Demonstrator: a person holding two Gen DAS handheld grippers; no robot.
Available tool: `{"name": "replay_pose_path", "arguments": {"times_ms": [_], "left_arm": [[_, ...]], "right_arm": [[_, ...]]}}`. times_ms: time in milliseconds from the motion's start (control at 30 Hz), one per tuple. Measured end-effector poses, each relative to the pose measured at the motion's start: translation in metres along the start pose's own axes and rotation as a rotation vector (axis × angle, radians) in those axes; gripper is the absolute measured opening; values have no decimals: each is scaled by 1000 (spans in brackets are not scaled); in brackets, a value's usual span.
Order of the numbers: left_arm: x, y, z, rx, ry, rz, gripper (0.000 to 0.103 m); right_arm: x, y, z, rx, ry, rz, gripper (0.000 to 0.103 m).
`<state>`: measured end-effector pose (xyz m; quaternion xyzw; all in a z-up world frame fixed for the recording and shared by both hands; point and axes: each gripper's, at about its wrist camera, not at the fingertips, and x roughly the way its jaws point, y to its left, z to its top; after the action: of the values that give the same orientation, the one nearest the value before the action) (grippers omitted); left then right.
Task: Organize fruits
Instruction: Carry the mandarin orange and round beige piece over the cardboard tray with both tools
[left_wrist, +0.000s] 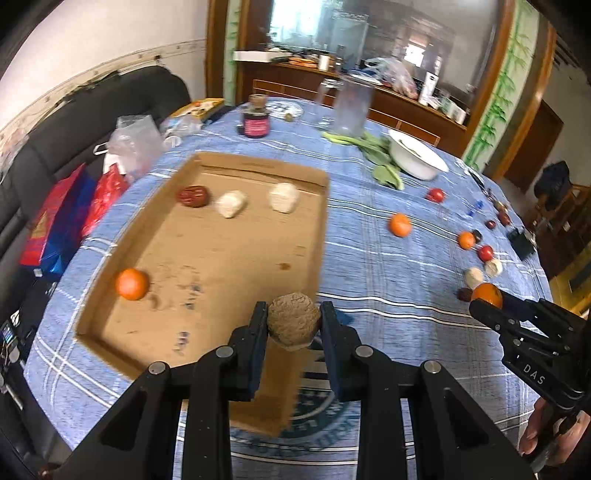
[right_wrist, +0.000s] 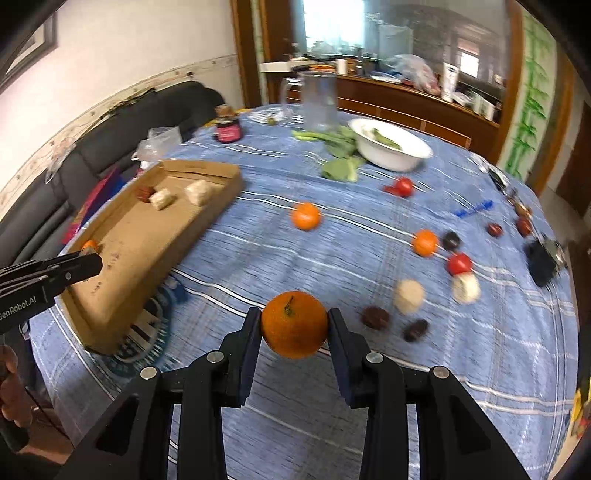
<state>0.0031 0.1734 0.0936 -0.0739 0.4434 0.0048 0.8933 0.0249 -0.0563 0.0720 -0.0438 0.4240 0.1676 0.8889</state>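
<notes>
Left gripper (left_wrist: 293, 317): fingers clamped on a tan, rough-skinned round fruit (left_wrist: 293, 323), one pad on each side, fruit sitting at the fingertips. It hangs over the near right corner of the cardboard tray (left_wrist: 221, 258), clear of the tray floor.

In the tray, left to right: one orange (left_wrist: 132, 283) near the left wall; at the far end a dark red fruit (left_wrist: 192, 196), then two pale lumps (left_wrist: 231, 204) and (left_wrist: 283, 197), apart from one another. Tray floor under the held fruit is bare.

Right of the tray, on the blue plaid bench cloth (left_wrist: 369, 266): loose orange (right_wrist: 305, 216), red tomato (right_wrist: 402, 186), second loose orange (right_wrist: 424, 242) with a dark fruit just beside it, another tomato (right_wrist: 460, 263), two pale lumps (right_wrist: 409, 295) and (right_wrist: 466, 288), two dark brown fruits (right_wrist: 375, 317) and (right_wrist: 416, 329) nearest the right gripper.

Right gripper (right_wrist: 294, 325): fingers clamped on an orange (right_wrist: 294, 324), stem facing the camera, pads on its left and right flanks. Held above the cloth, to the right of the tray and well apart from it. Nothing between it and the tray's right wall but open cloth.

Far side of bench: dark jar (right_wrist: 228, 129), clear pitcher (right_wrist: 319, 101), green leaves (right_wrist: 340, 155), white bowl (right_wrist: 391, 146). None of them near either gripper. Both views blurred.
</notes>
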Motion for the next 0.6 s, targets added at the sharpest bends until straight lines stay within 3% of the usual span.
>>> {"name": "replay_pose_path", "arguments": {"times_ms": [300,600], "left_arm": [[-2,57,1,-87,-6,62,27],[12,107,-5,-180,39,115,27]], "right_arm": [[22,64,37,-117,1,81,39],[58,112,67,-203,22,149,39]]}}
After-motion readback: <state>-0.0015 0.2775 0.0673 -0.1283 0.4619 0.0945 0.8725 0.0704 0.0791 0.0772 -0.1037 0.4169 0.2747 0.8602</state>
